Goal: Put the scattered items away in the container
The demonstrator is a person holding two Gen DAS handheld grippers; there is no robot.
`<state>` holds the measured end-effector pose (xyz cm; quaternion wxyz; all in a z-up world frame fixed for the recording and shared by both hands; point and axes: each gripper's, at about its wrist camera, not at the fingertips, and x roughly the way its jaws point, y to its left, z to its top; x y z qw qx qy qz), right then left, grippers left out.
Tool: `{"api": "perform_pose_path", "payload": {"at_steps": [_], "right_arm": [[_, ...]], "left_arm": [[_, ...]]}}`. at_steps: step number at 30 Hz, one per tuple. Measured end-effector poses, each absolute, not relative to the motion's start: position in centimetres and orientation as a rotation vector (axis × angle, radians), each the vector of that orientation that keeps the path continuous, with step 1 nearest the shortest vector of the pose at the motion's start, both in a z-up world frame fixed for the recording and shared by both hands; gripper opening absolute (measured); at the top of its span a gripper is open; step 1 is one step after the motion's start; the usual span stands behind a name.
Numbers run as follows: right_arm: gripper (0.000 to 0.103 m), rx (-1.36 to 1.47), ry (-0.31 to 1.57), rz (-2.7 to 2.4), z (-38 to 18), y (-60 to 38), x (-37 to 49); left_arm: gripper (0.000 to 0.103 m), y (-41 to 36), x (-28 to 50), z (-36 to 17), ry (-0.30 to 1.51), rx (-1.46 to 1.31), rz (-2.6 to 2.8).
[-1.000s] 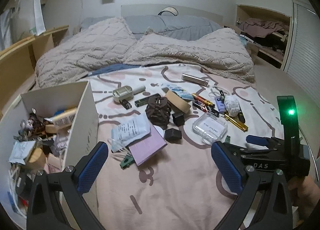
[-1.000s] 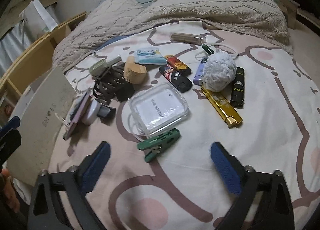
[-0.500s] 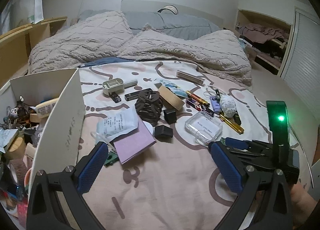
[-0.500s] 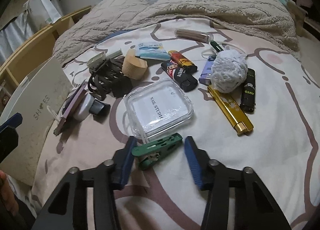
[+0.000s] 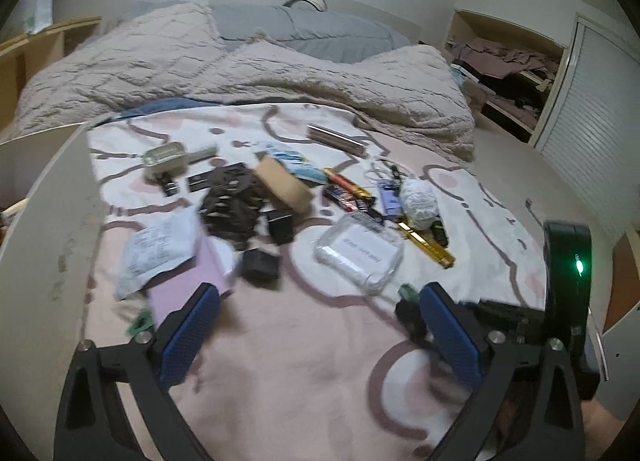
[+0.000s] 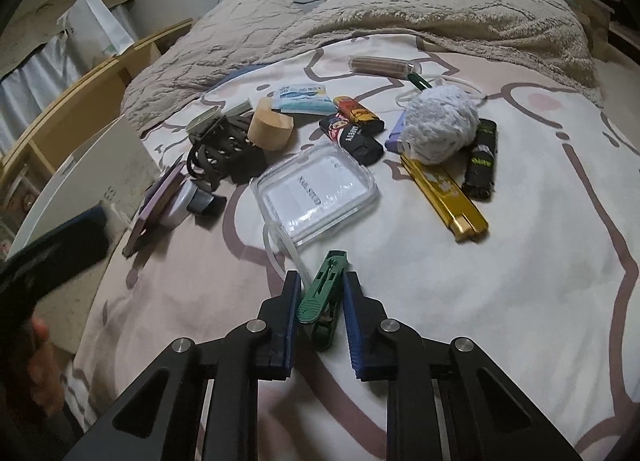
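The right gripper [image 6: 320, 293] has just been closing its jaws, and both blue pads now press on the green clip [image 6: 323, 303] lying on the bed [image 6: 540, 261], near its front edge. Just beyond the clip sit a clear case [image 6: 316, 191], then a gold bar [image 6: 444, 195] and a fluffy ball [image 6: 440, 129]. The left gripper [image 5: 316, 325] stands wide open over bare sheet, nothing between its jaws. The white box [image 5: 52, 229] stands at the bed's left edge.

the clothes peg [image 6: 324, 293] is dark green, the long lighter [image 6: 444, 197] is shiny gold, the hair claw [image 6: 216, 153] is dark brown, and the bedsheet [image 6: 520, 281] is pale pink with brown outlines.
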<state>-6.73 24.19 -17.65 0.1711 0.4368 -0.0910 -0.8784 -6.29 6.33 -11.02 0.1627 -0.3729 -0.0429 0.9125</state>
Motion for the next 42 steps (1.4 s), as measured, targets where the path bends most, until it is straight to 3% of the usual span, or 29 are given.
{"api": "perform_pose_path", "payload": {"at_steps": [14, 18, 23, 26, 28, 42], "right_arm": [[0.021, 1.202, -0.310, -2.396, -18.4, 26.7, -4.0], [0.021, 1.205, -0.354, -2.366, -18.7, 27.1, -4.0], [0.021, 1.194, -0.360, -2.357, -18.8, 27.1, -3.8], [0.021, 1.193, -0.369, -2.350, -18.9, 27.2, -3.8], [0.021, 1.192, -0.351, -2.355, -18.9, 27.0, -3.7], [0.021, 1.191, -0.345, -2.355, -19.1, 27.3, -3.9]], "left_arm": [[0.097, 13.1, -12.9, -12.3, 0.155, -1.109, 2.557], [0.081, 14.6, -14.9, -13.6, 0.196, -1.170, 2.524], [0.071, 15.2, -16.8, -15.5, 0.213, -1.272, 2.523], [0.070, 14.9, -17.4, -16.0, 0.162, -1.290, 2.519], [0.063, 14.7, -17.6, -16.2, 0.108, -1.305, 2.496], [0.063, 14.0, -12.3, -16.6, 0.172, -1.222, 2.423]]}}
